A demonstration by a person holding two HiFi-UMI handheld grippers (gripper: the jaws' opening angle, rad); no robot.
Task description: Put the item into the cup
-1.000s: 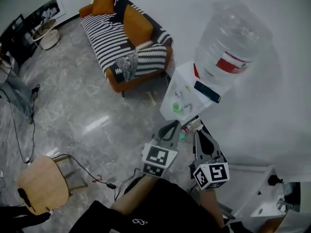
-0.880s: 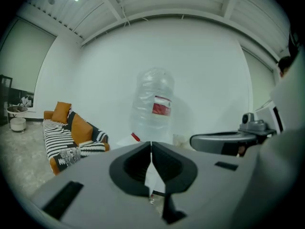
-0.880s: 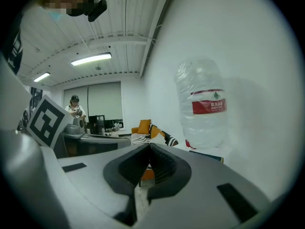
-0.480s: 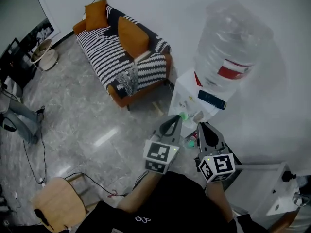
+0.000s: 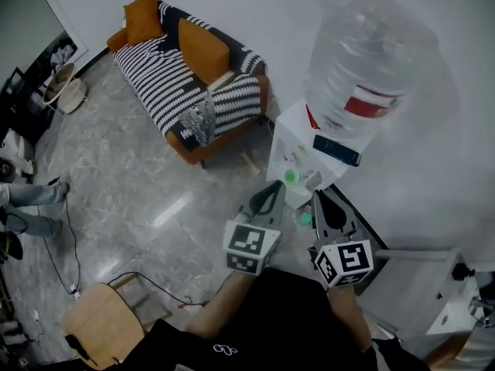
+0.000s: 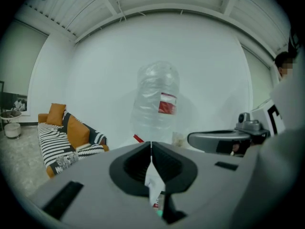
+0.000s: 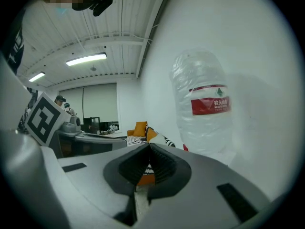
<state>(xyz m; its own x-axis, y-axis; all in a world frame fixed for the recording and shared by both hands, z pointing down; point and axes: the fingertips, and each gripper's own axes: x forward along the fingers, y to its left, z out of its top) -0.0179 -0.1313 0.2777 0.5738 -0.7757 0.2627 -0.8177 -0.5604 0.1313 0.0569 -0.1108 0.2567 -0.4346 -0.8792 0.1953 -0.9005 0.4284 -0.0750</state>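
Hovering by the water dispenser (image 5: pixel 285 128), left hand-held gripper (image 5: pixel 274 190) and right hand-held gripper (image 5: pixel 319 201) sit closed, empty.

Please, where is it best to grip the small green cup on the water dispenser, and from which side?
Probably the green cup by its round wall, just under the rim, coming from the front. It seems to stand mouth up on the water dispenser, with the water bottle behind it.

The left forearm (image 5: pixel 219 314) and right forearm (image 5: pixel 341 314) reach up from 6 o'clock in the head view. The left claw (image 5: pixel 271 193) leans toward 1 o'clock and the right claw (image 5: pixel 318 201) toward 11 o'clock. They sit side by side with tips near each other. Each claw's jaws are pressed together on nothing.
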